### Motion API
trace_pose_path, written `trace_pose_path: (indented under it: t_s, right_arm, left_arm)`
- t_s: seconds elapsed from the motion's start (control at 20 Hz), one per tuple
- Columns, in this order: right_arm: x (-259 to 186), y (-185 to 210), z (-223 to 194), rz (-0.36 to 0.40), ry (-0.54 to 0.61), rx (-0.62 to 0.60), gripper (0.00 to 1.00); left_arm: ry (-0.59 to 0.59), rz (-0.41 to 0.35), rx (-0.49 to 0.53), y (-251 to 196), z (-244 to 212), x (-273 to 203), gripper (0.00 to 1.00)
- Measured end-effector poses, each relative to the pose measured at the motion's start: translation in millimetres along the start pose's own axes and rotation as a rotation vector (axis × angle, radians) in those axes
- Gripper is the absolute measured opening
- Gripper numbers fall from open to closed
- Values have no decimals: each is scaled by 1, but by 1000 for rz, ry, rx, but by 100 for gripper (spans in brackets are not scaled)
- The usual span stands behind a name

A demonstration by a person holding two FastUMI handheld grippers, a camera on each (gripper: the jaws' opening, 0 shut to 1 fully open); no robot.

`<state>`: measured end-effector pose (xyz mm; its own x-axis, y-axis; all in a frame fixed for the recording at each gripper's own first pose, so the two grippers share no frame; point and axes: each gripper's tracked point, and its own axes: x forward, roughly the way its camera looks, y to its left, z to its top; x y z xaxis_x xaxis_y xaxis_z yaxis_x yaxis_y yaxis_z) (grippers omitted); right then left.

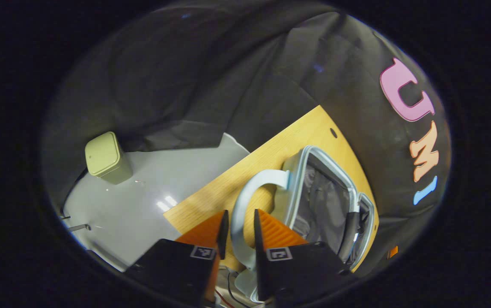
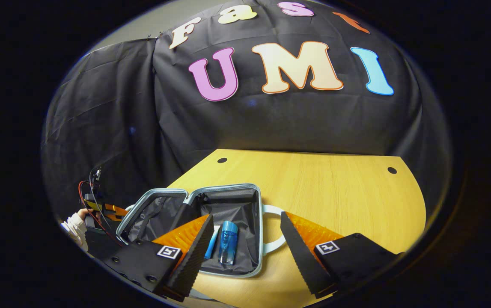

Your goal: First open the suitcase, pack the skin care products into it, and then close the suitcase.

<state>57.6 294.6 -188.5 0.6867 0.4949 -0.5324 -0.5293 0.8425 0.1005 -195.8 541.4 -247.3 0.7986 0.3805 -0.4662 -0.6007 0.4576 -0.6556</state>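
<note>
The pale blue suitcase (image 2: 251,222) lies open on the wooden table (image 2: 339,188), both halves showing grey lining. A blue bottle (image 2: 228,241) and a thin blue tube (image 2: 211,242) lie in its right half. My right gripper (image 2: 246,216) hovers open just above that half, its fingers standing on either side of the bottle and the nearer handle (image 2: 276,231). In the left gripper view, my left gripper (image 1: 241,211) is shut on the curved suitcase handle (image 1: 249,184), with the open case (image 1: 322,201) beyond. In the right gripper view the left gripper (image 2: 99,209) stands at the case's left edge.
A green lidded bin (image 1: 106,158) stands on the grey floor (image 1: 164,179) beside the table. A white sleeve and hand (image 2: 74,226) hold the left gripper. The right part of the table is bare wood, with small holes near its far corners.
</note>
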Motion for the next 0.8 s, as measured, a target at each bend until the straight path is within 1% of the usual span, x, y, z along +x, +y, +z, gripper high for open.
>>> trace_pose_path:
  t_s: [0.05, 0.1, 0.15, 0.2, 0.25, 0.35, 0.45, 0.5, 0.55, 0.7, 0.8]
  right_arm:
    - [1, -1, -1, -2, 1, 0, 98]
    - [0, -1, -1, -4, 2, 1, 98]
    - [0, -1, 0, -6, 0, 2, 98]
    - [-1, -2, 0, -6, -1, 3, 94]
    - [-1, -2, -1, -6, -1, 3, 98]
    - [0, -3, -2, -7, 3, 2, 98]
    - [1, -3, -2, -5, 4, 1, 98]
    - [1, -3, -2, -4, 4, 0, 94]
    - [1, -2, -2, -1, 5, 0, 98]
    - [0, -3, 0, 1, -1, -6, 98]
    - [-2, -3, -1, 5, -5, -3, 98]
  left_arm:
    - [4, 2, -8, -3, 0, -7, 15]
    - [1, -10, -5, -5, 1, -2, 9]
    - [-3, -21, -1, -6, 1, 0, 9]
    - [-1, -34, 10, -8, 0, -2, 7]
    - [-1, -51, 20, -11, 2, -5, 5]
    - [1, -86, 25, -16, 3, -9, 3]
    - [5, -102, 24, -18, 0, -13, 2]
    - [7, -109, 27, -20, 1, -14, 2]
    - [3, -114, 27, -22, 0, -17, 2]
    - [-11, -126, 28, -30, 3, -30, 1]
    - [-30, -150, 12, -39, 11, -46, 1]
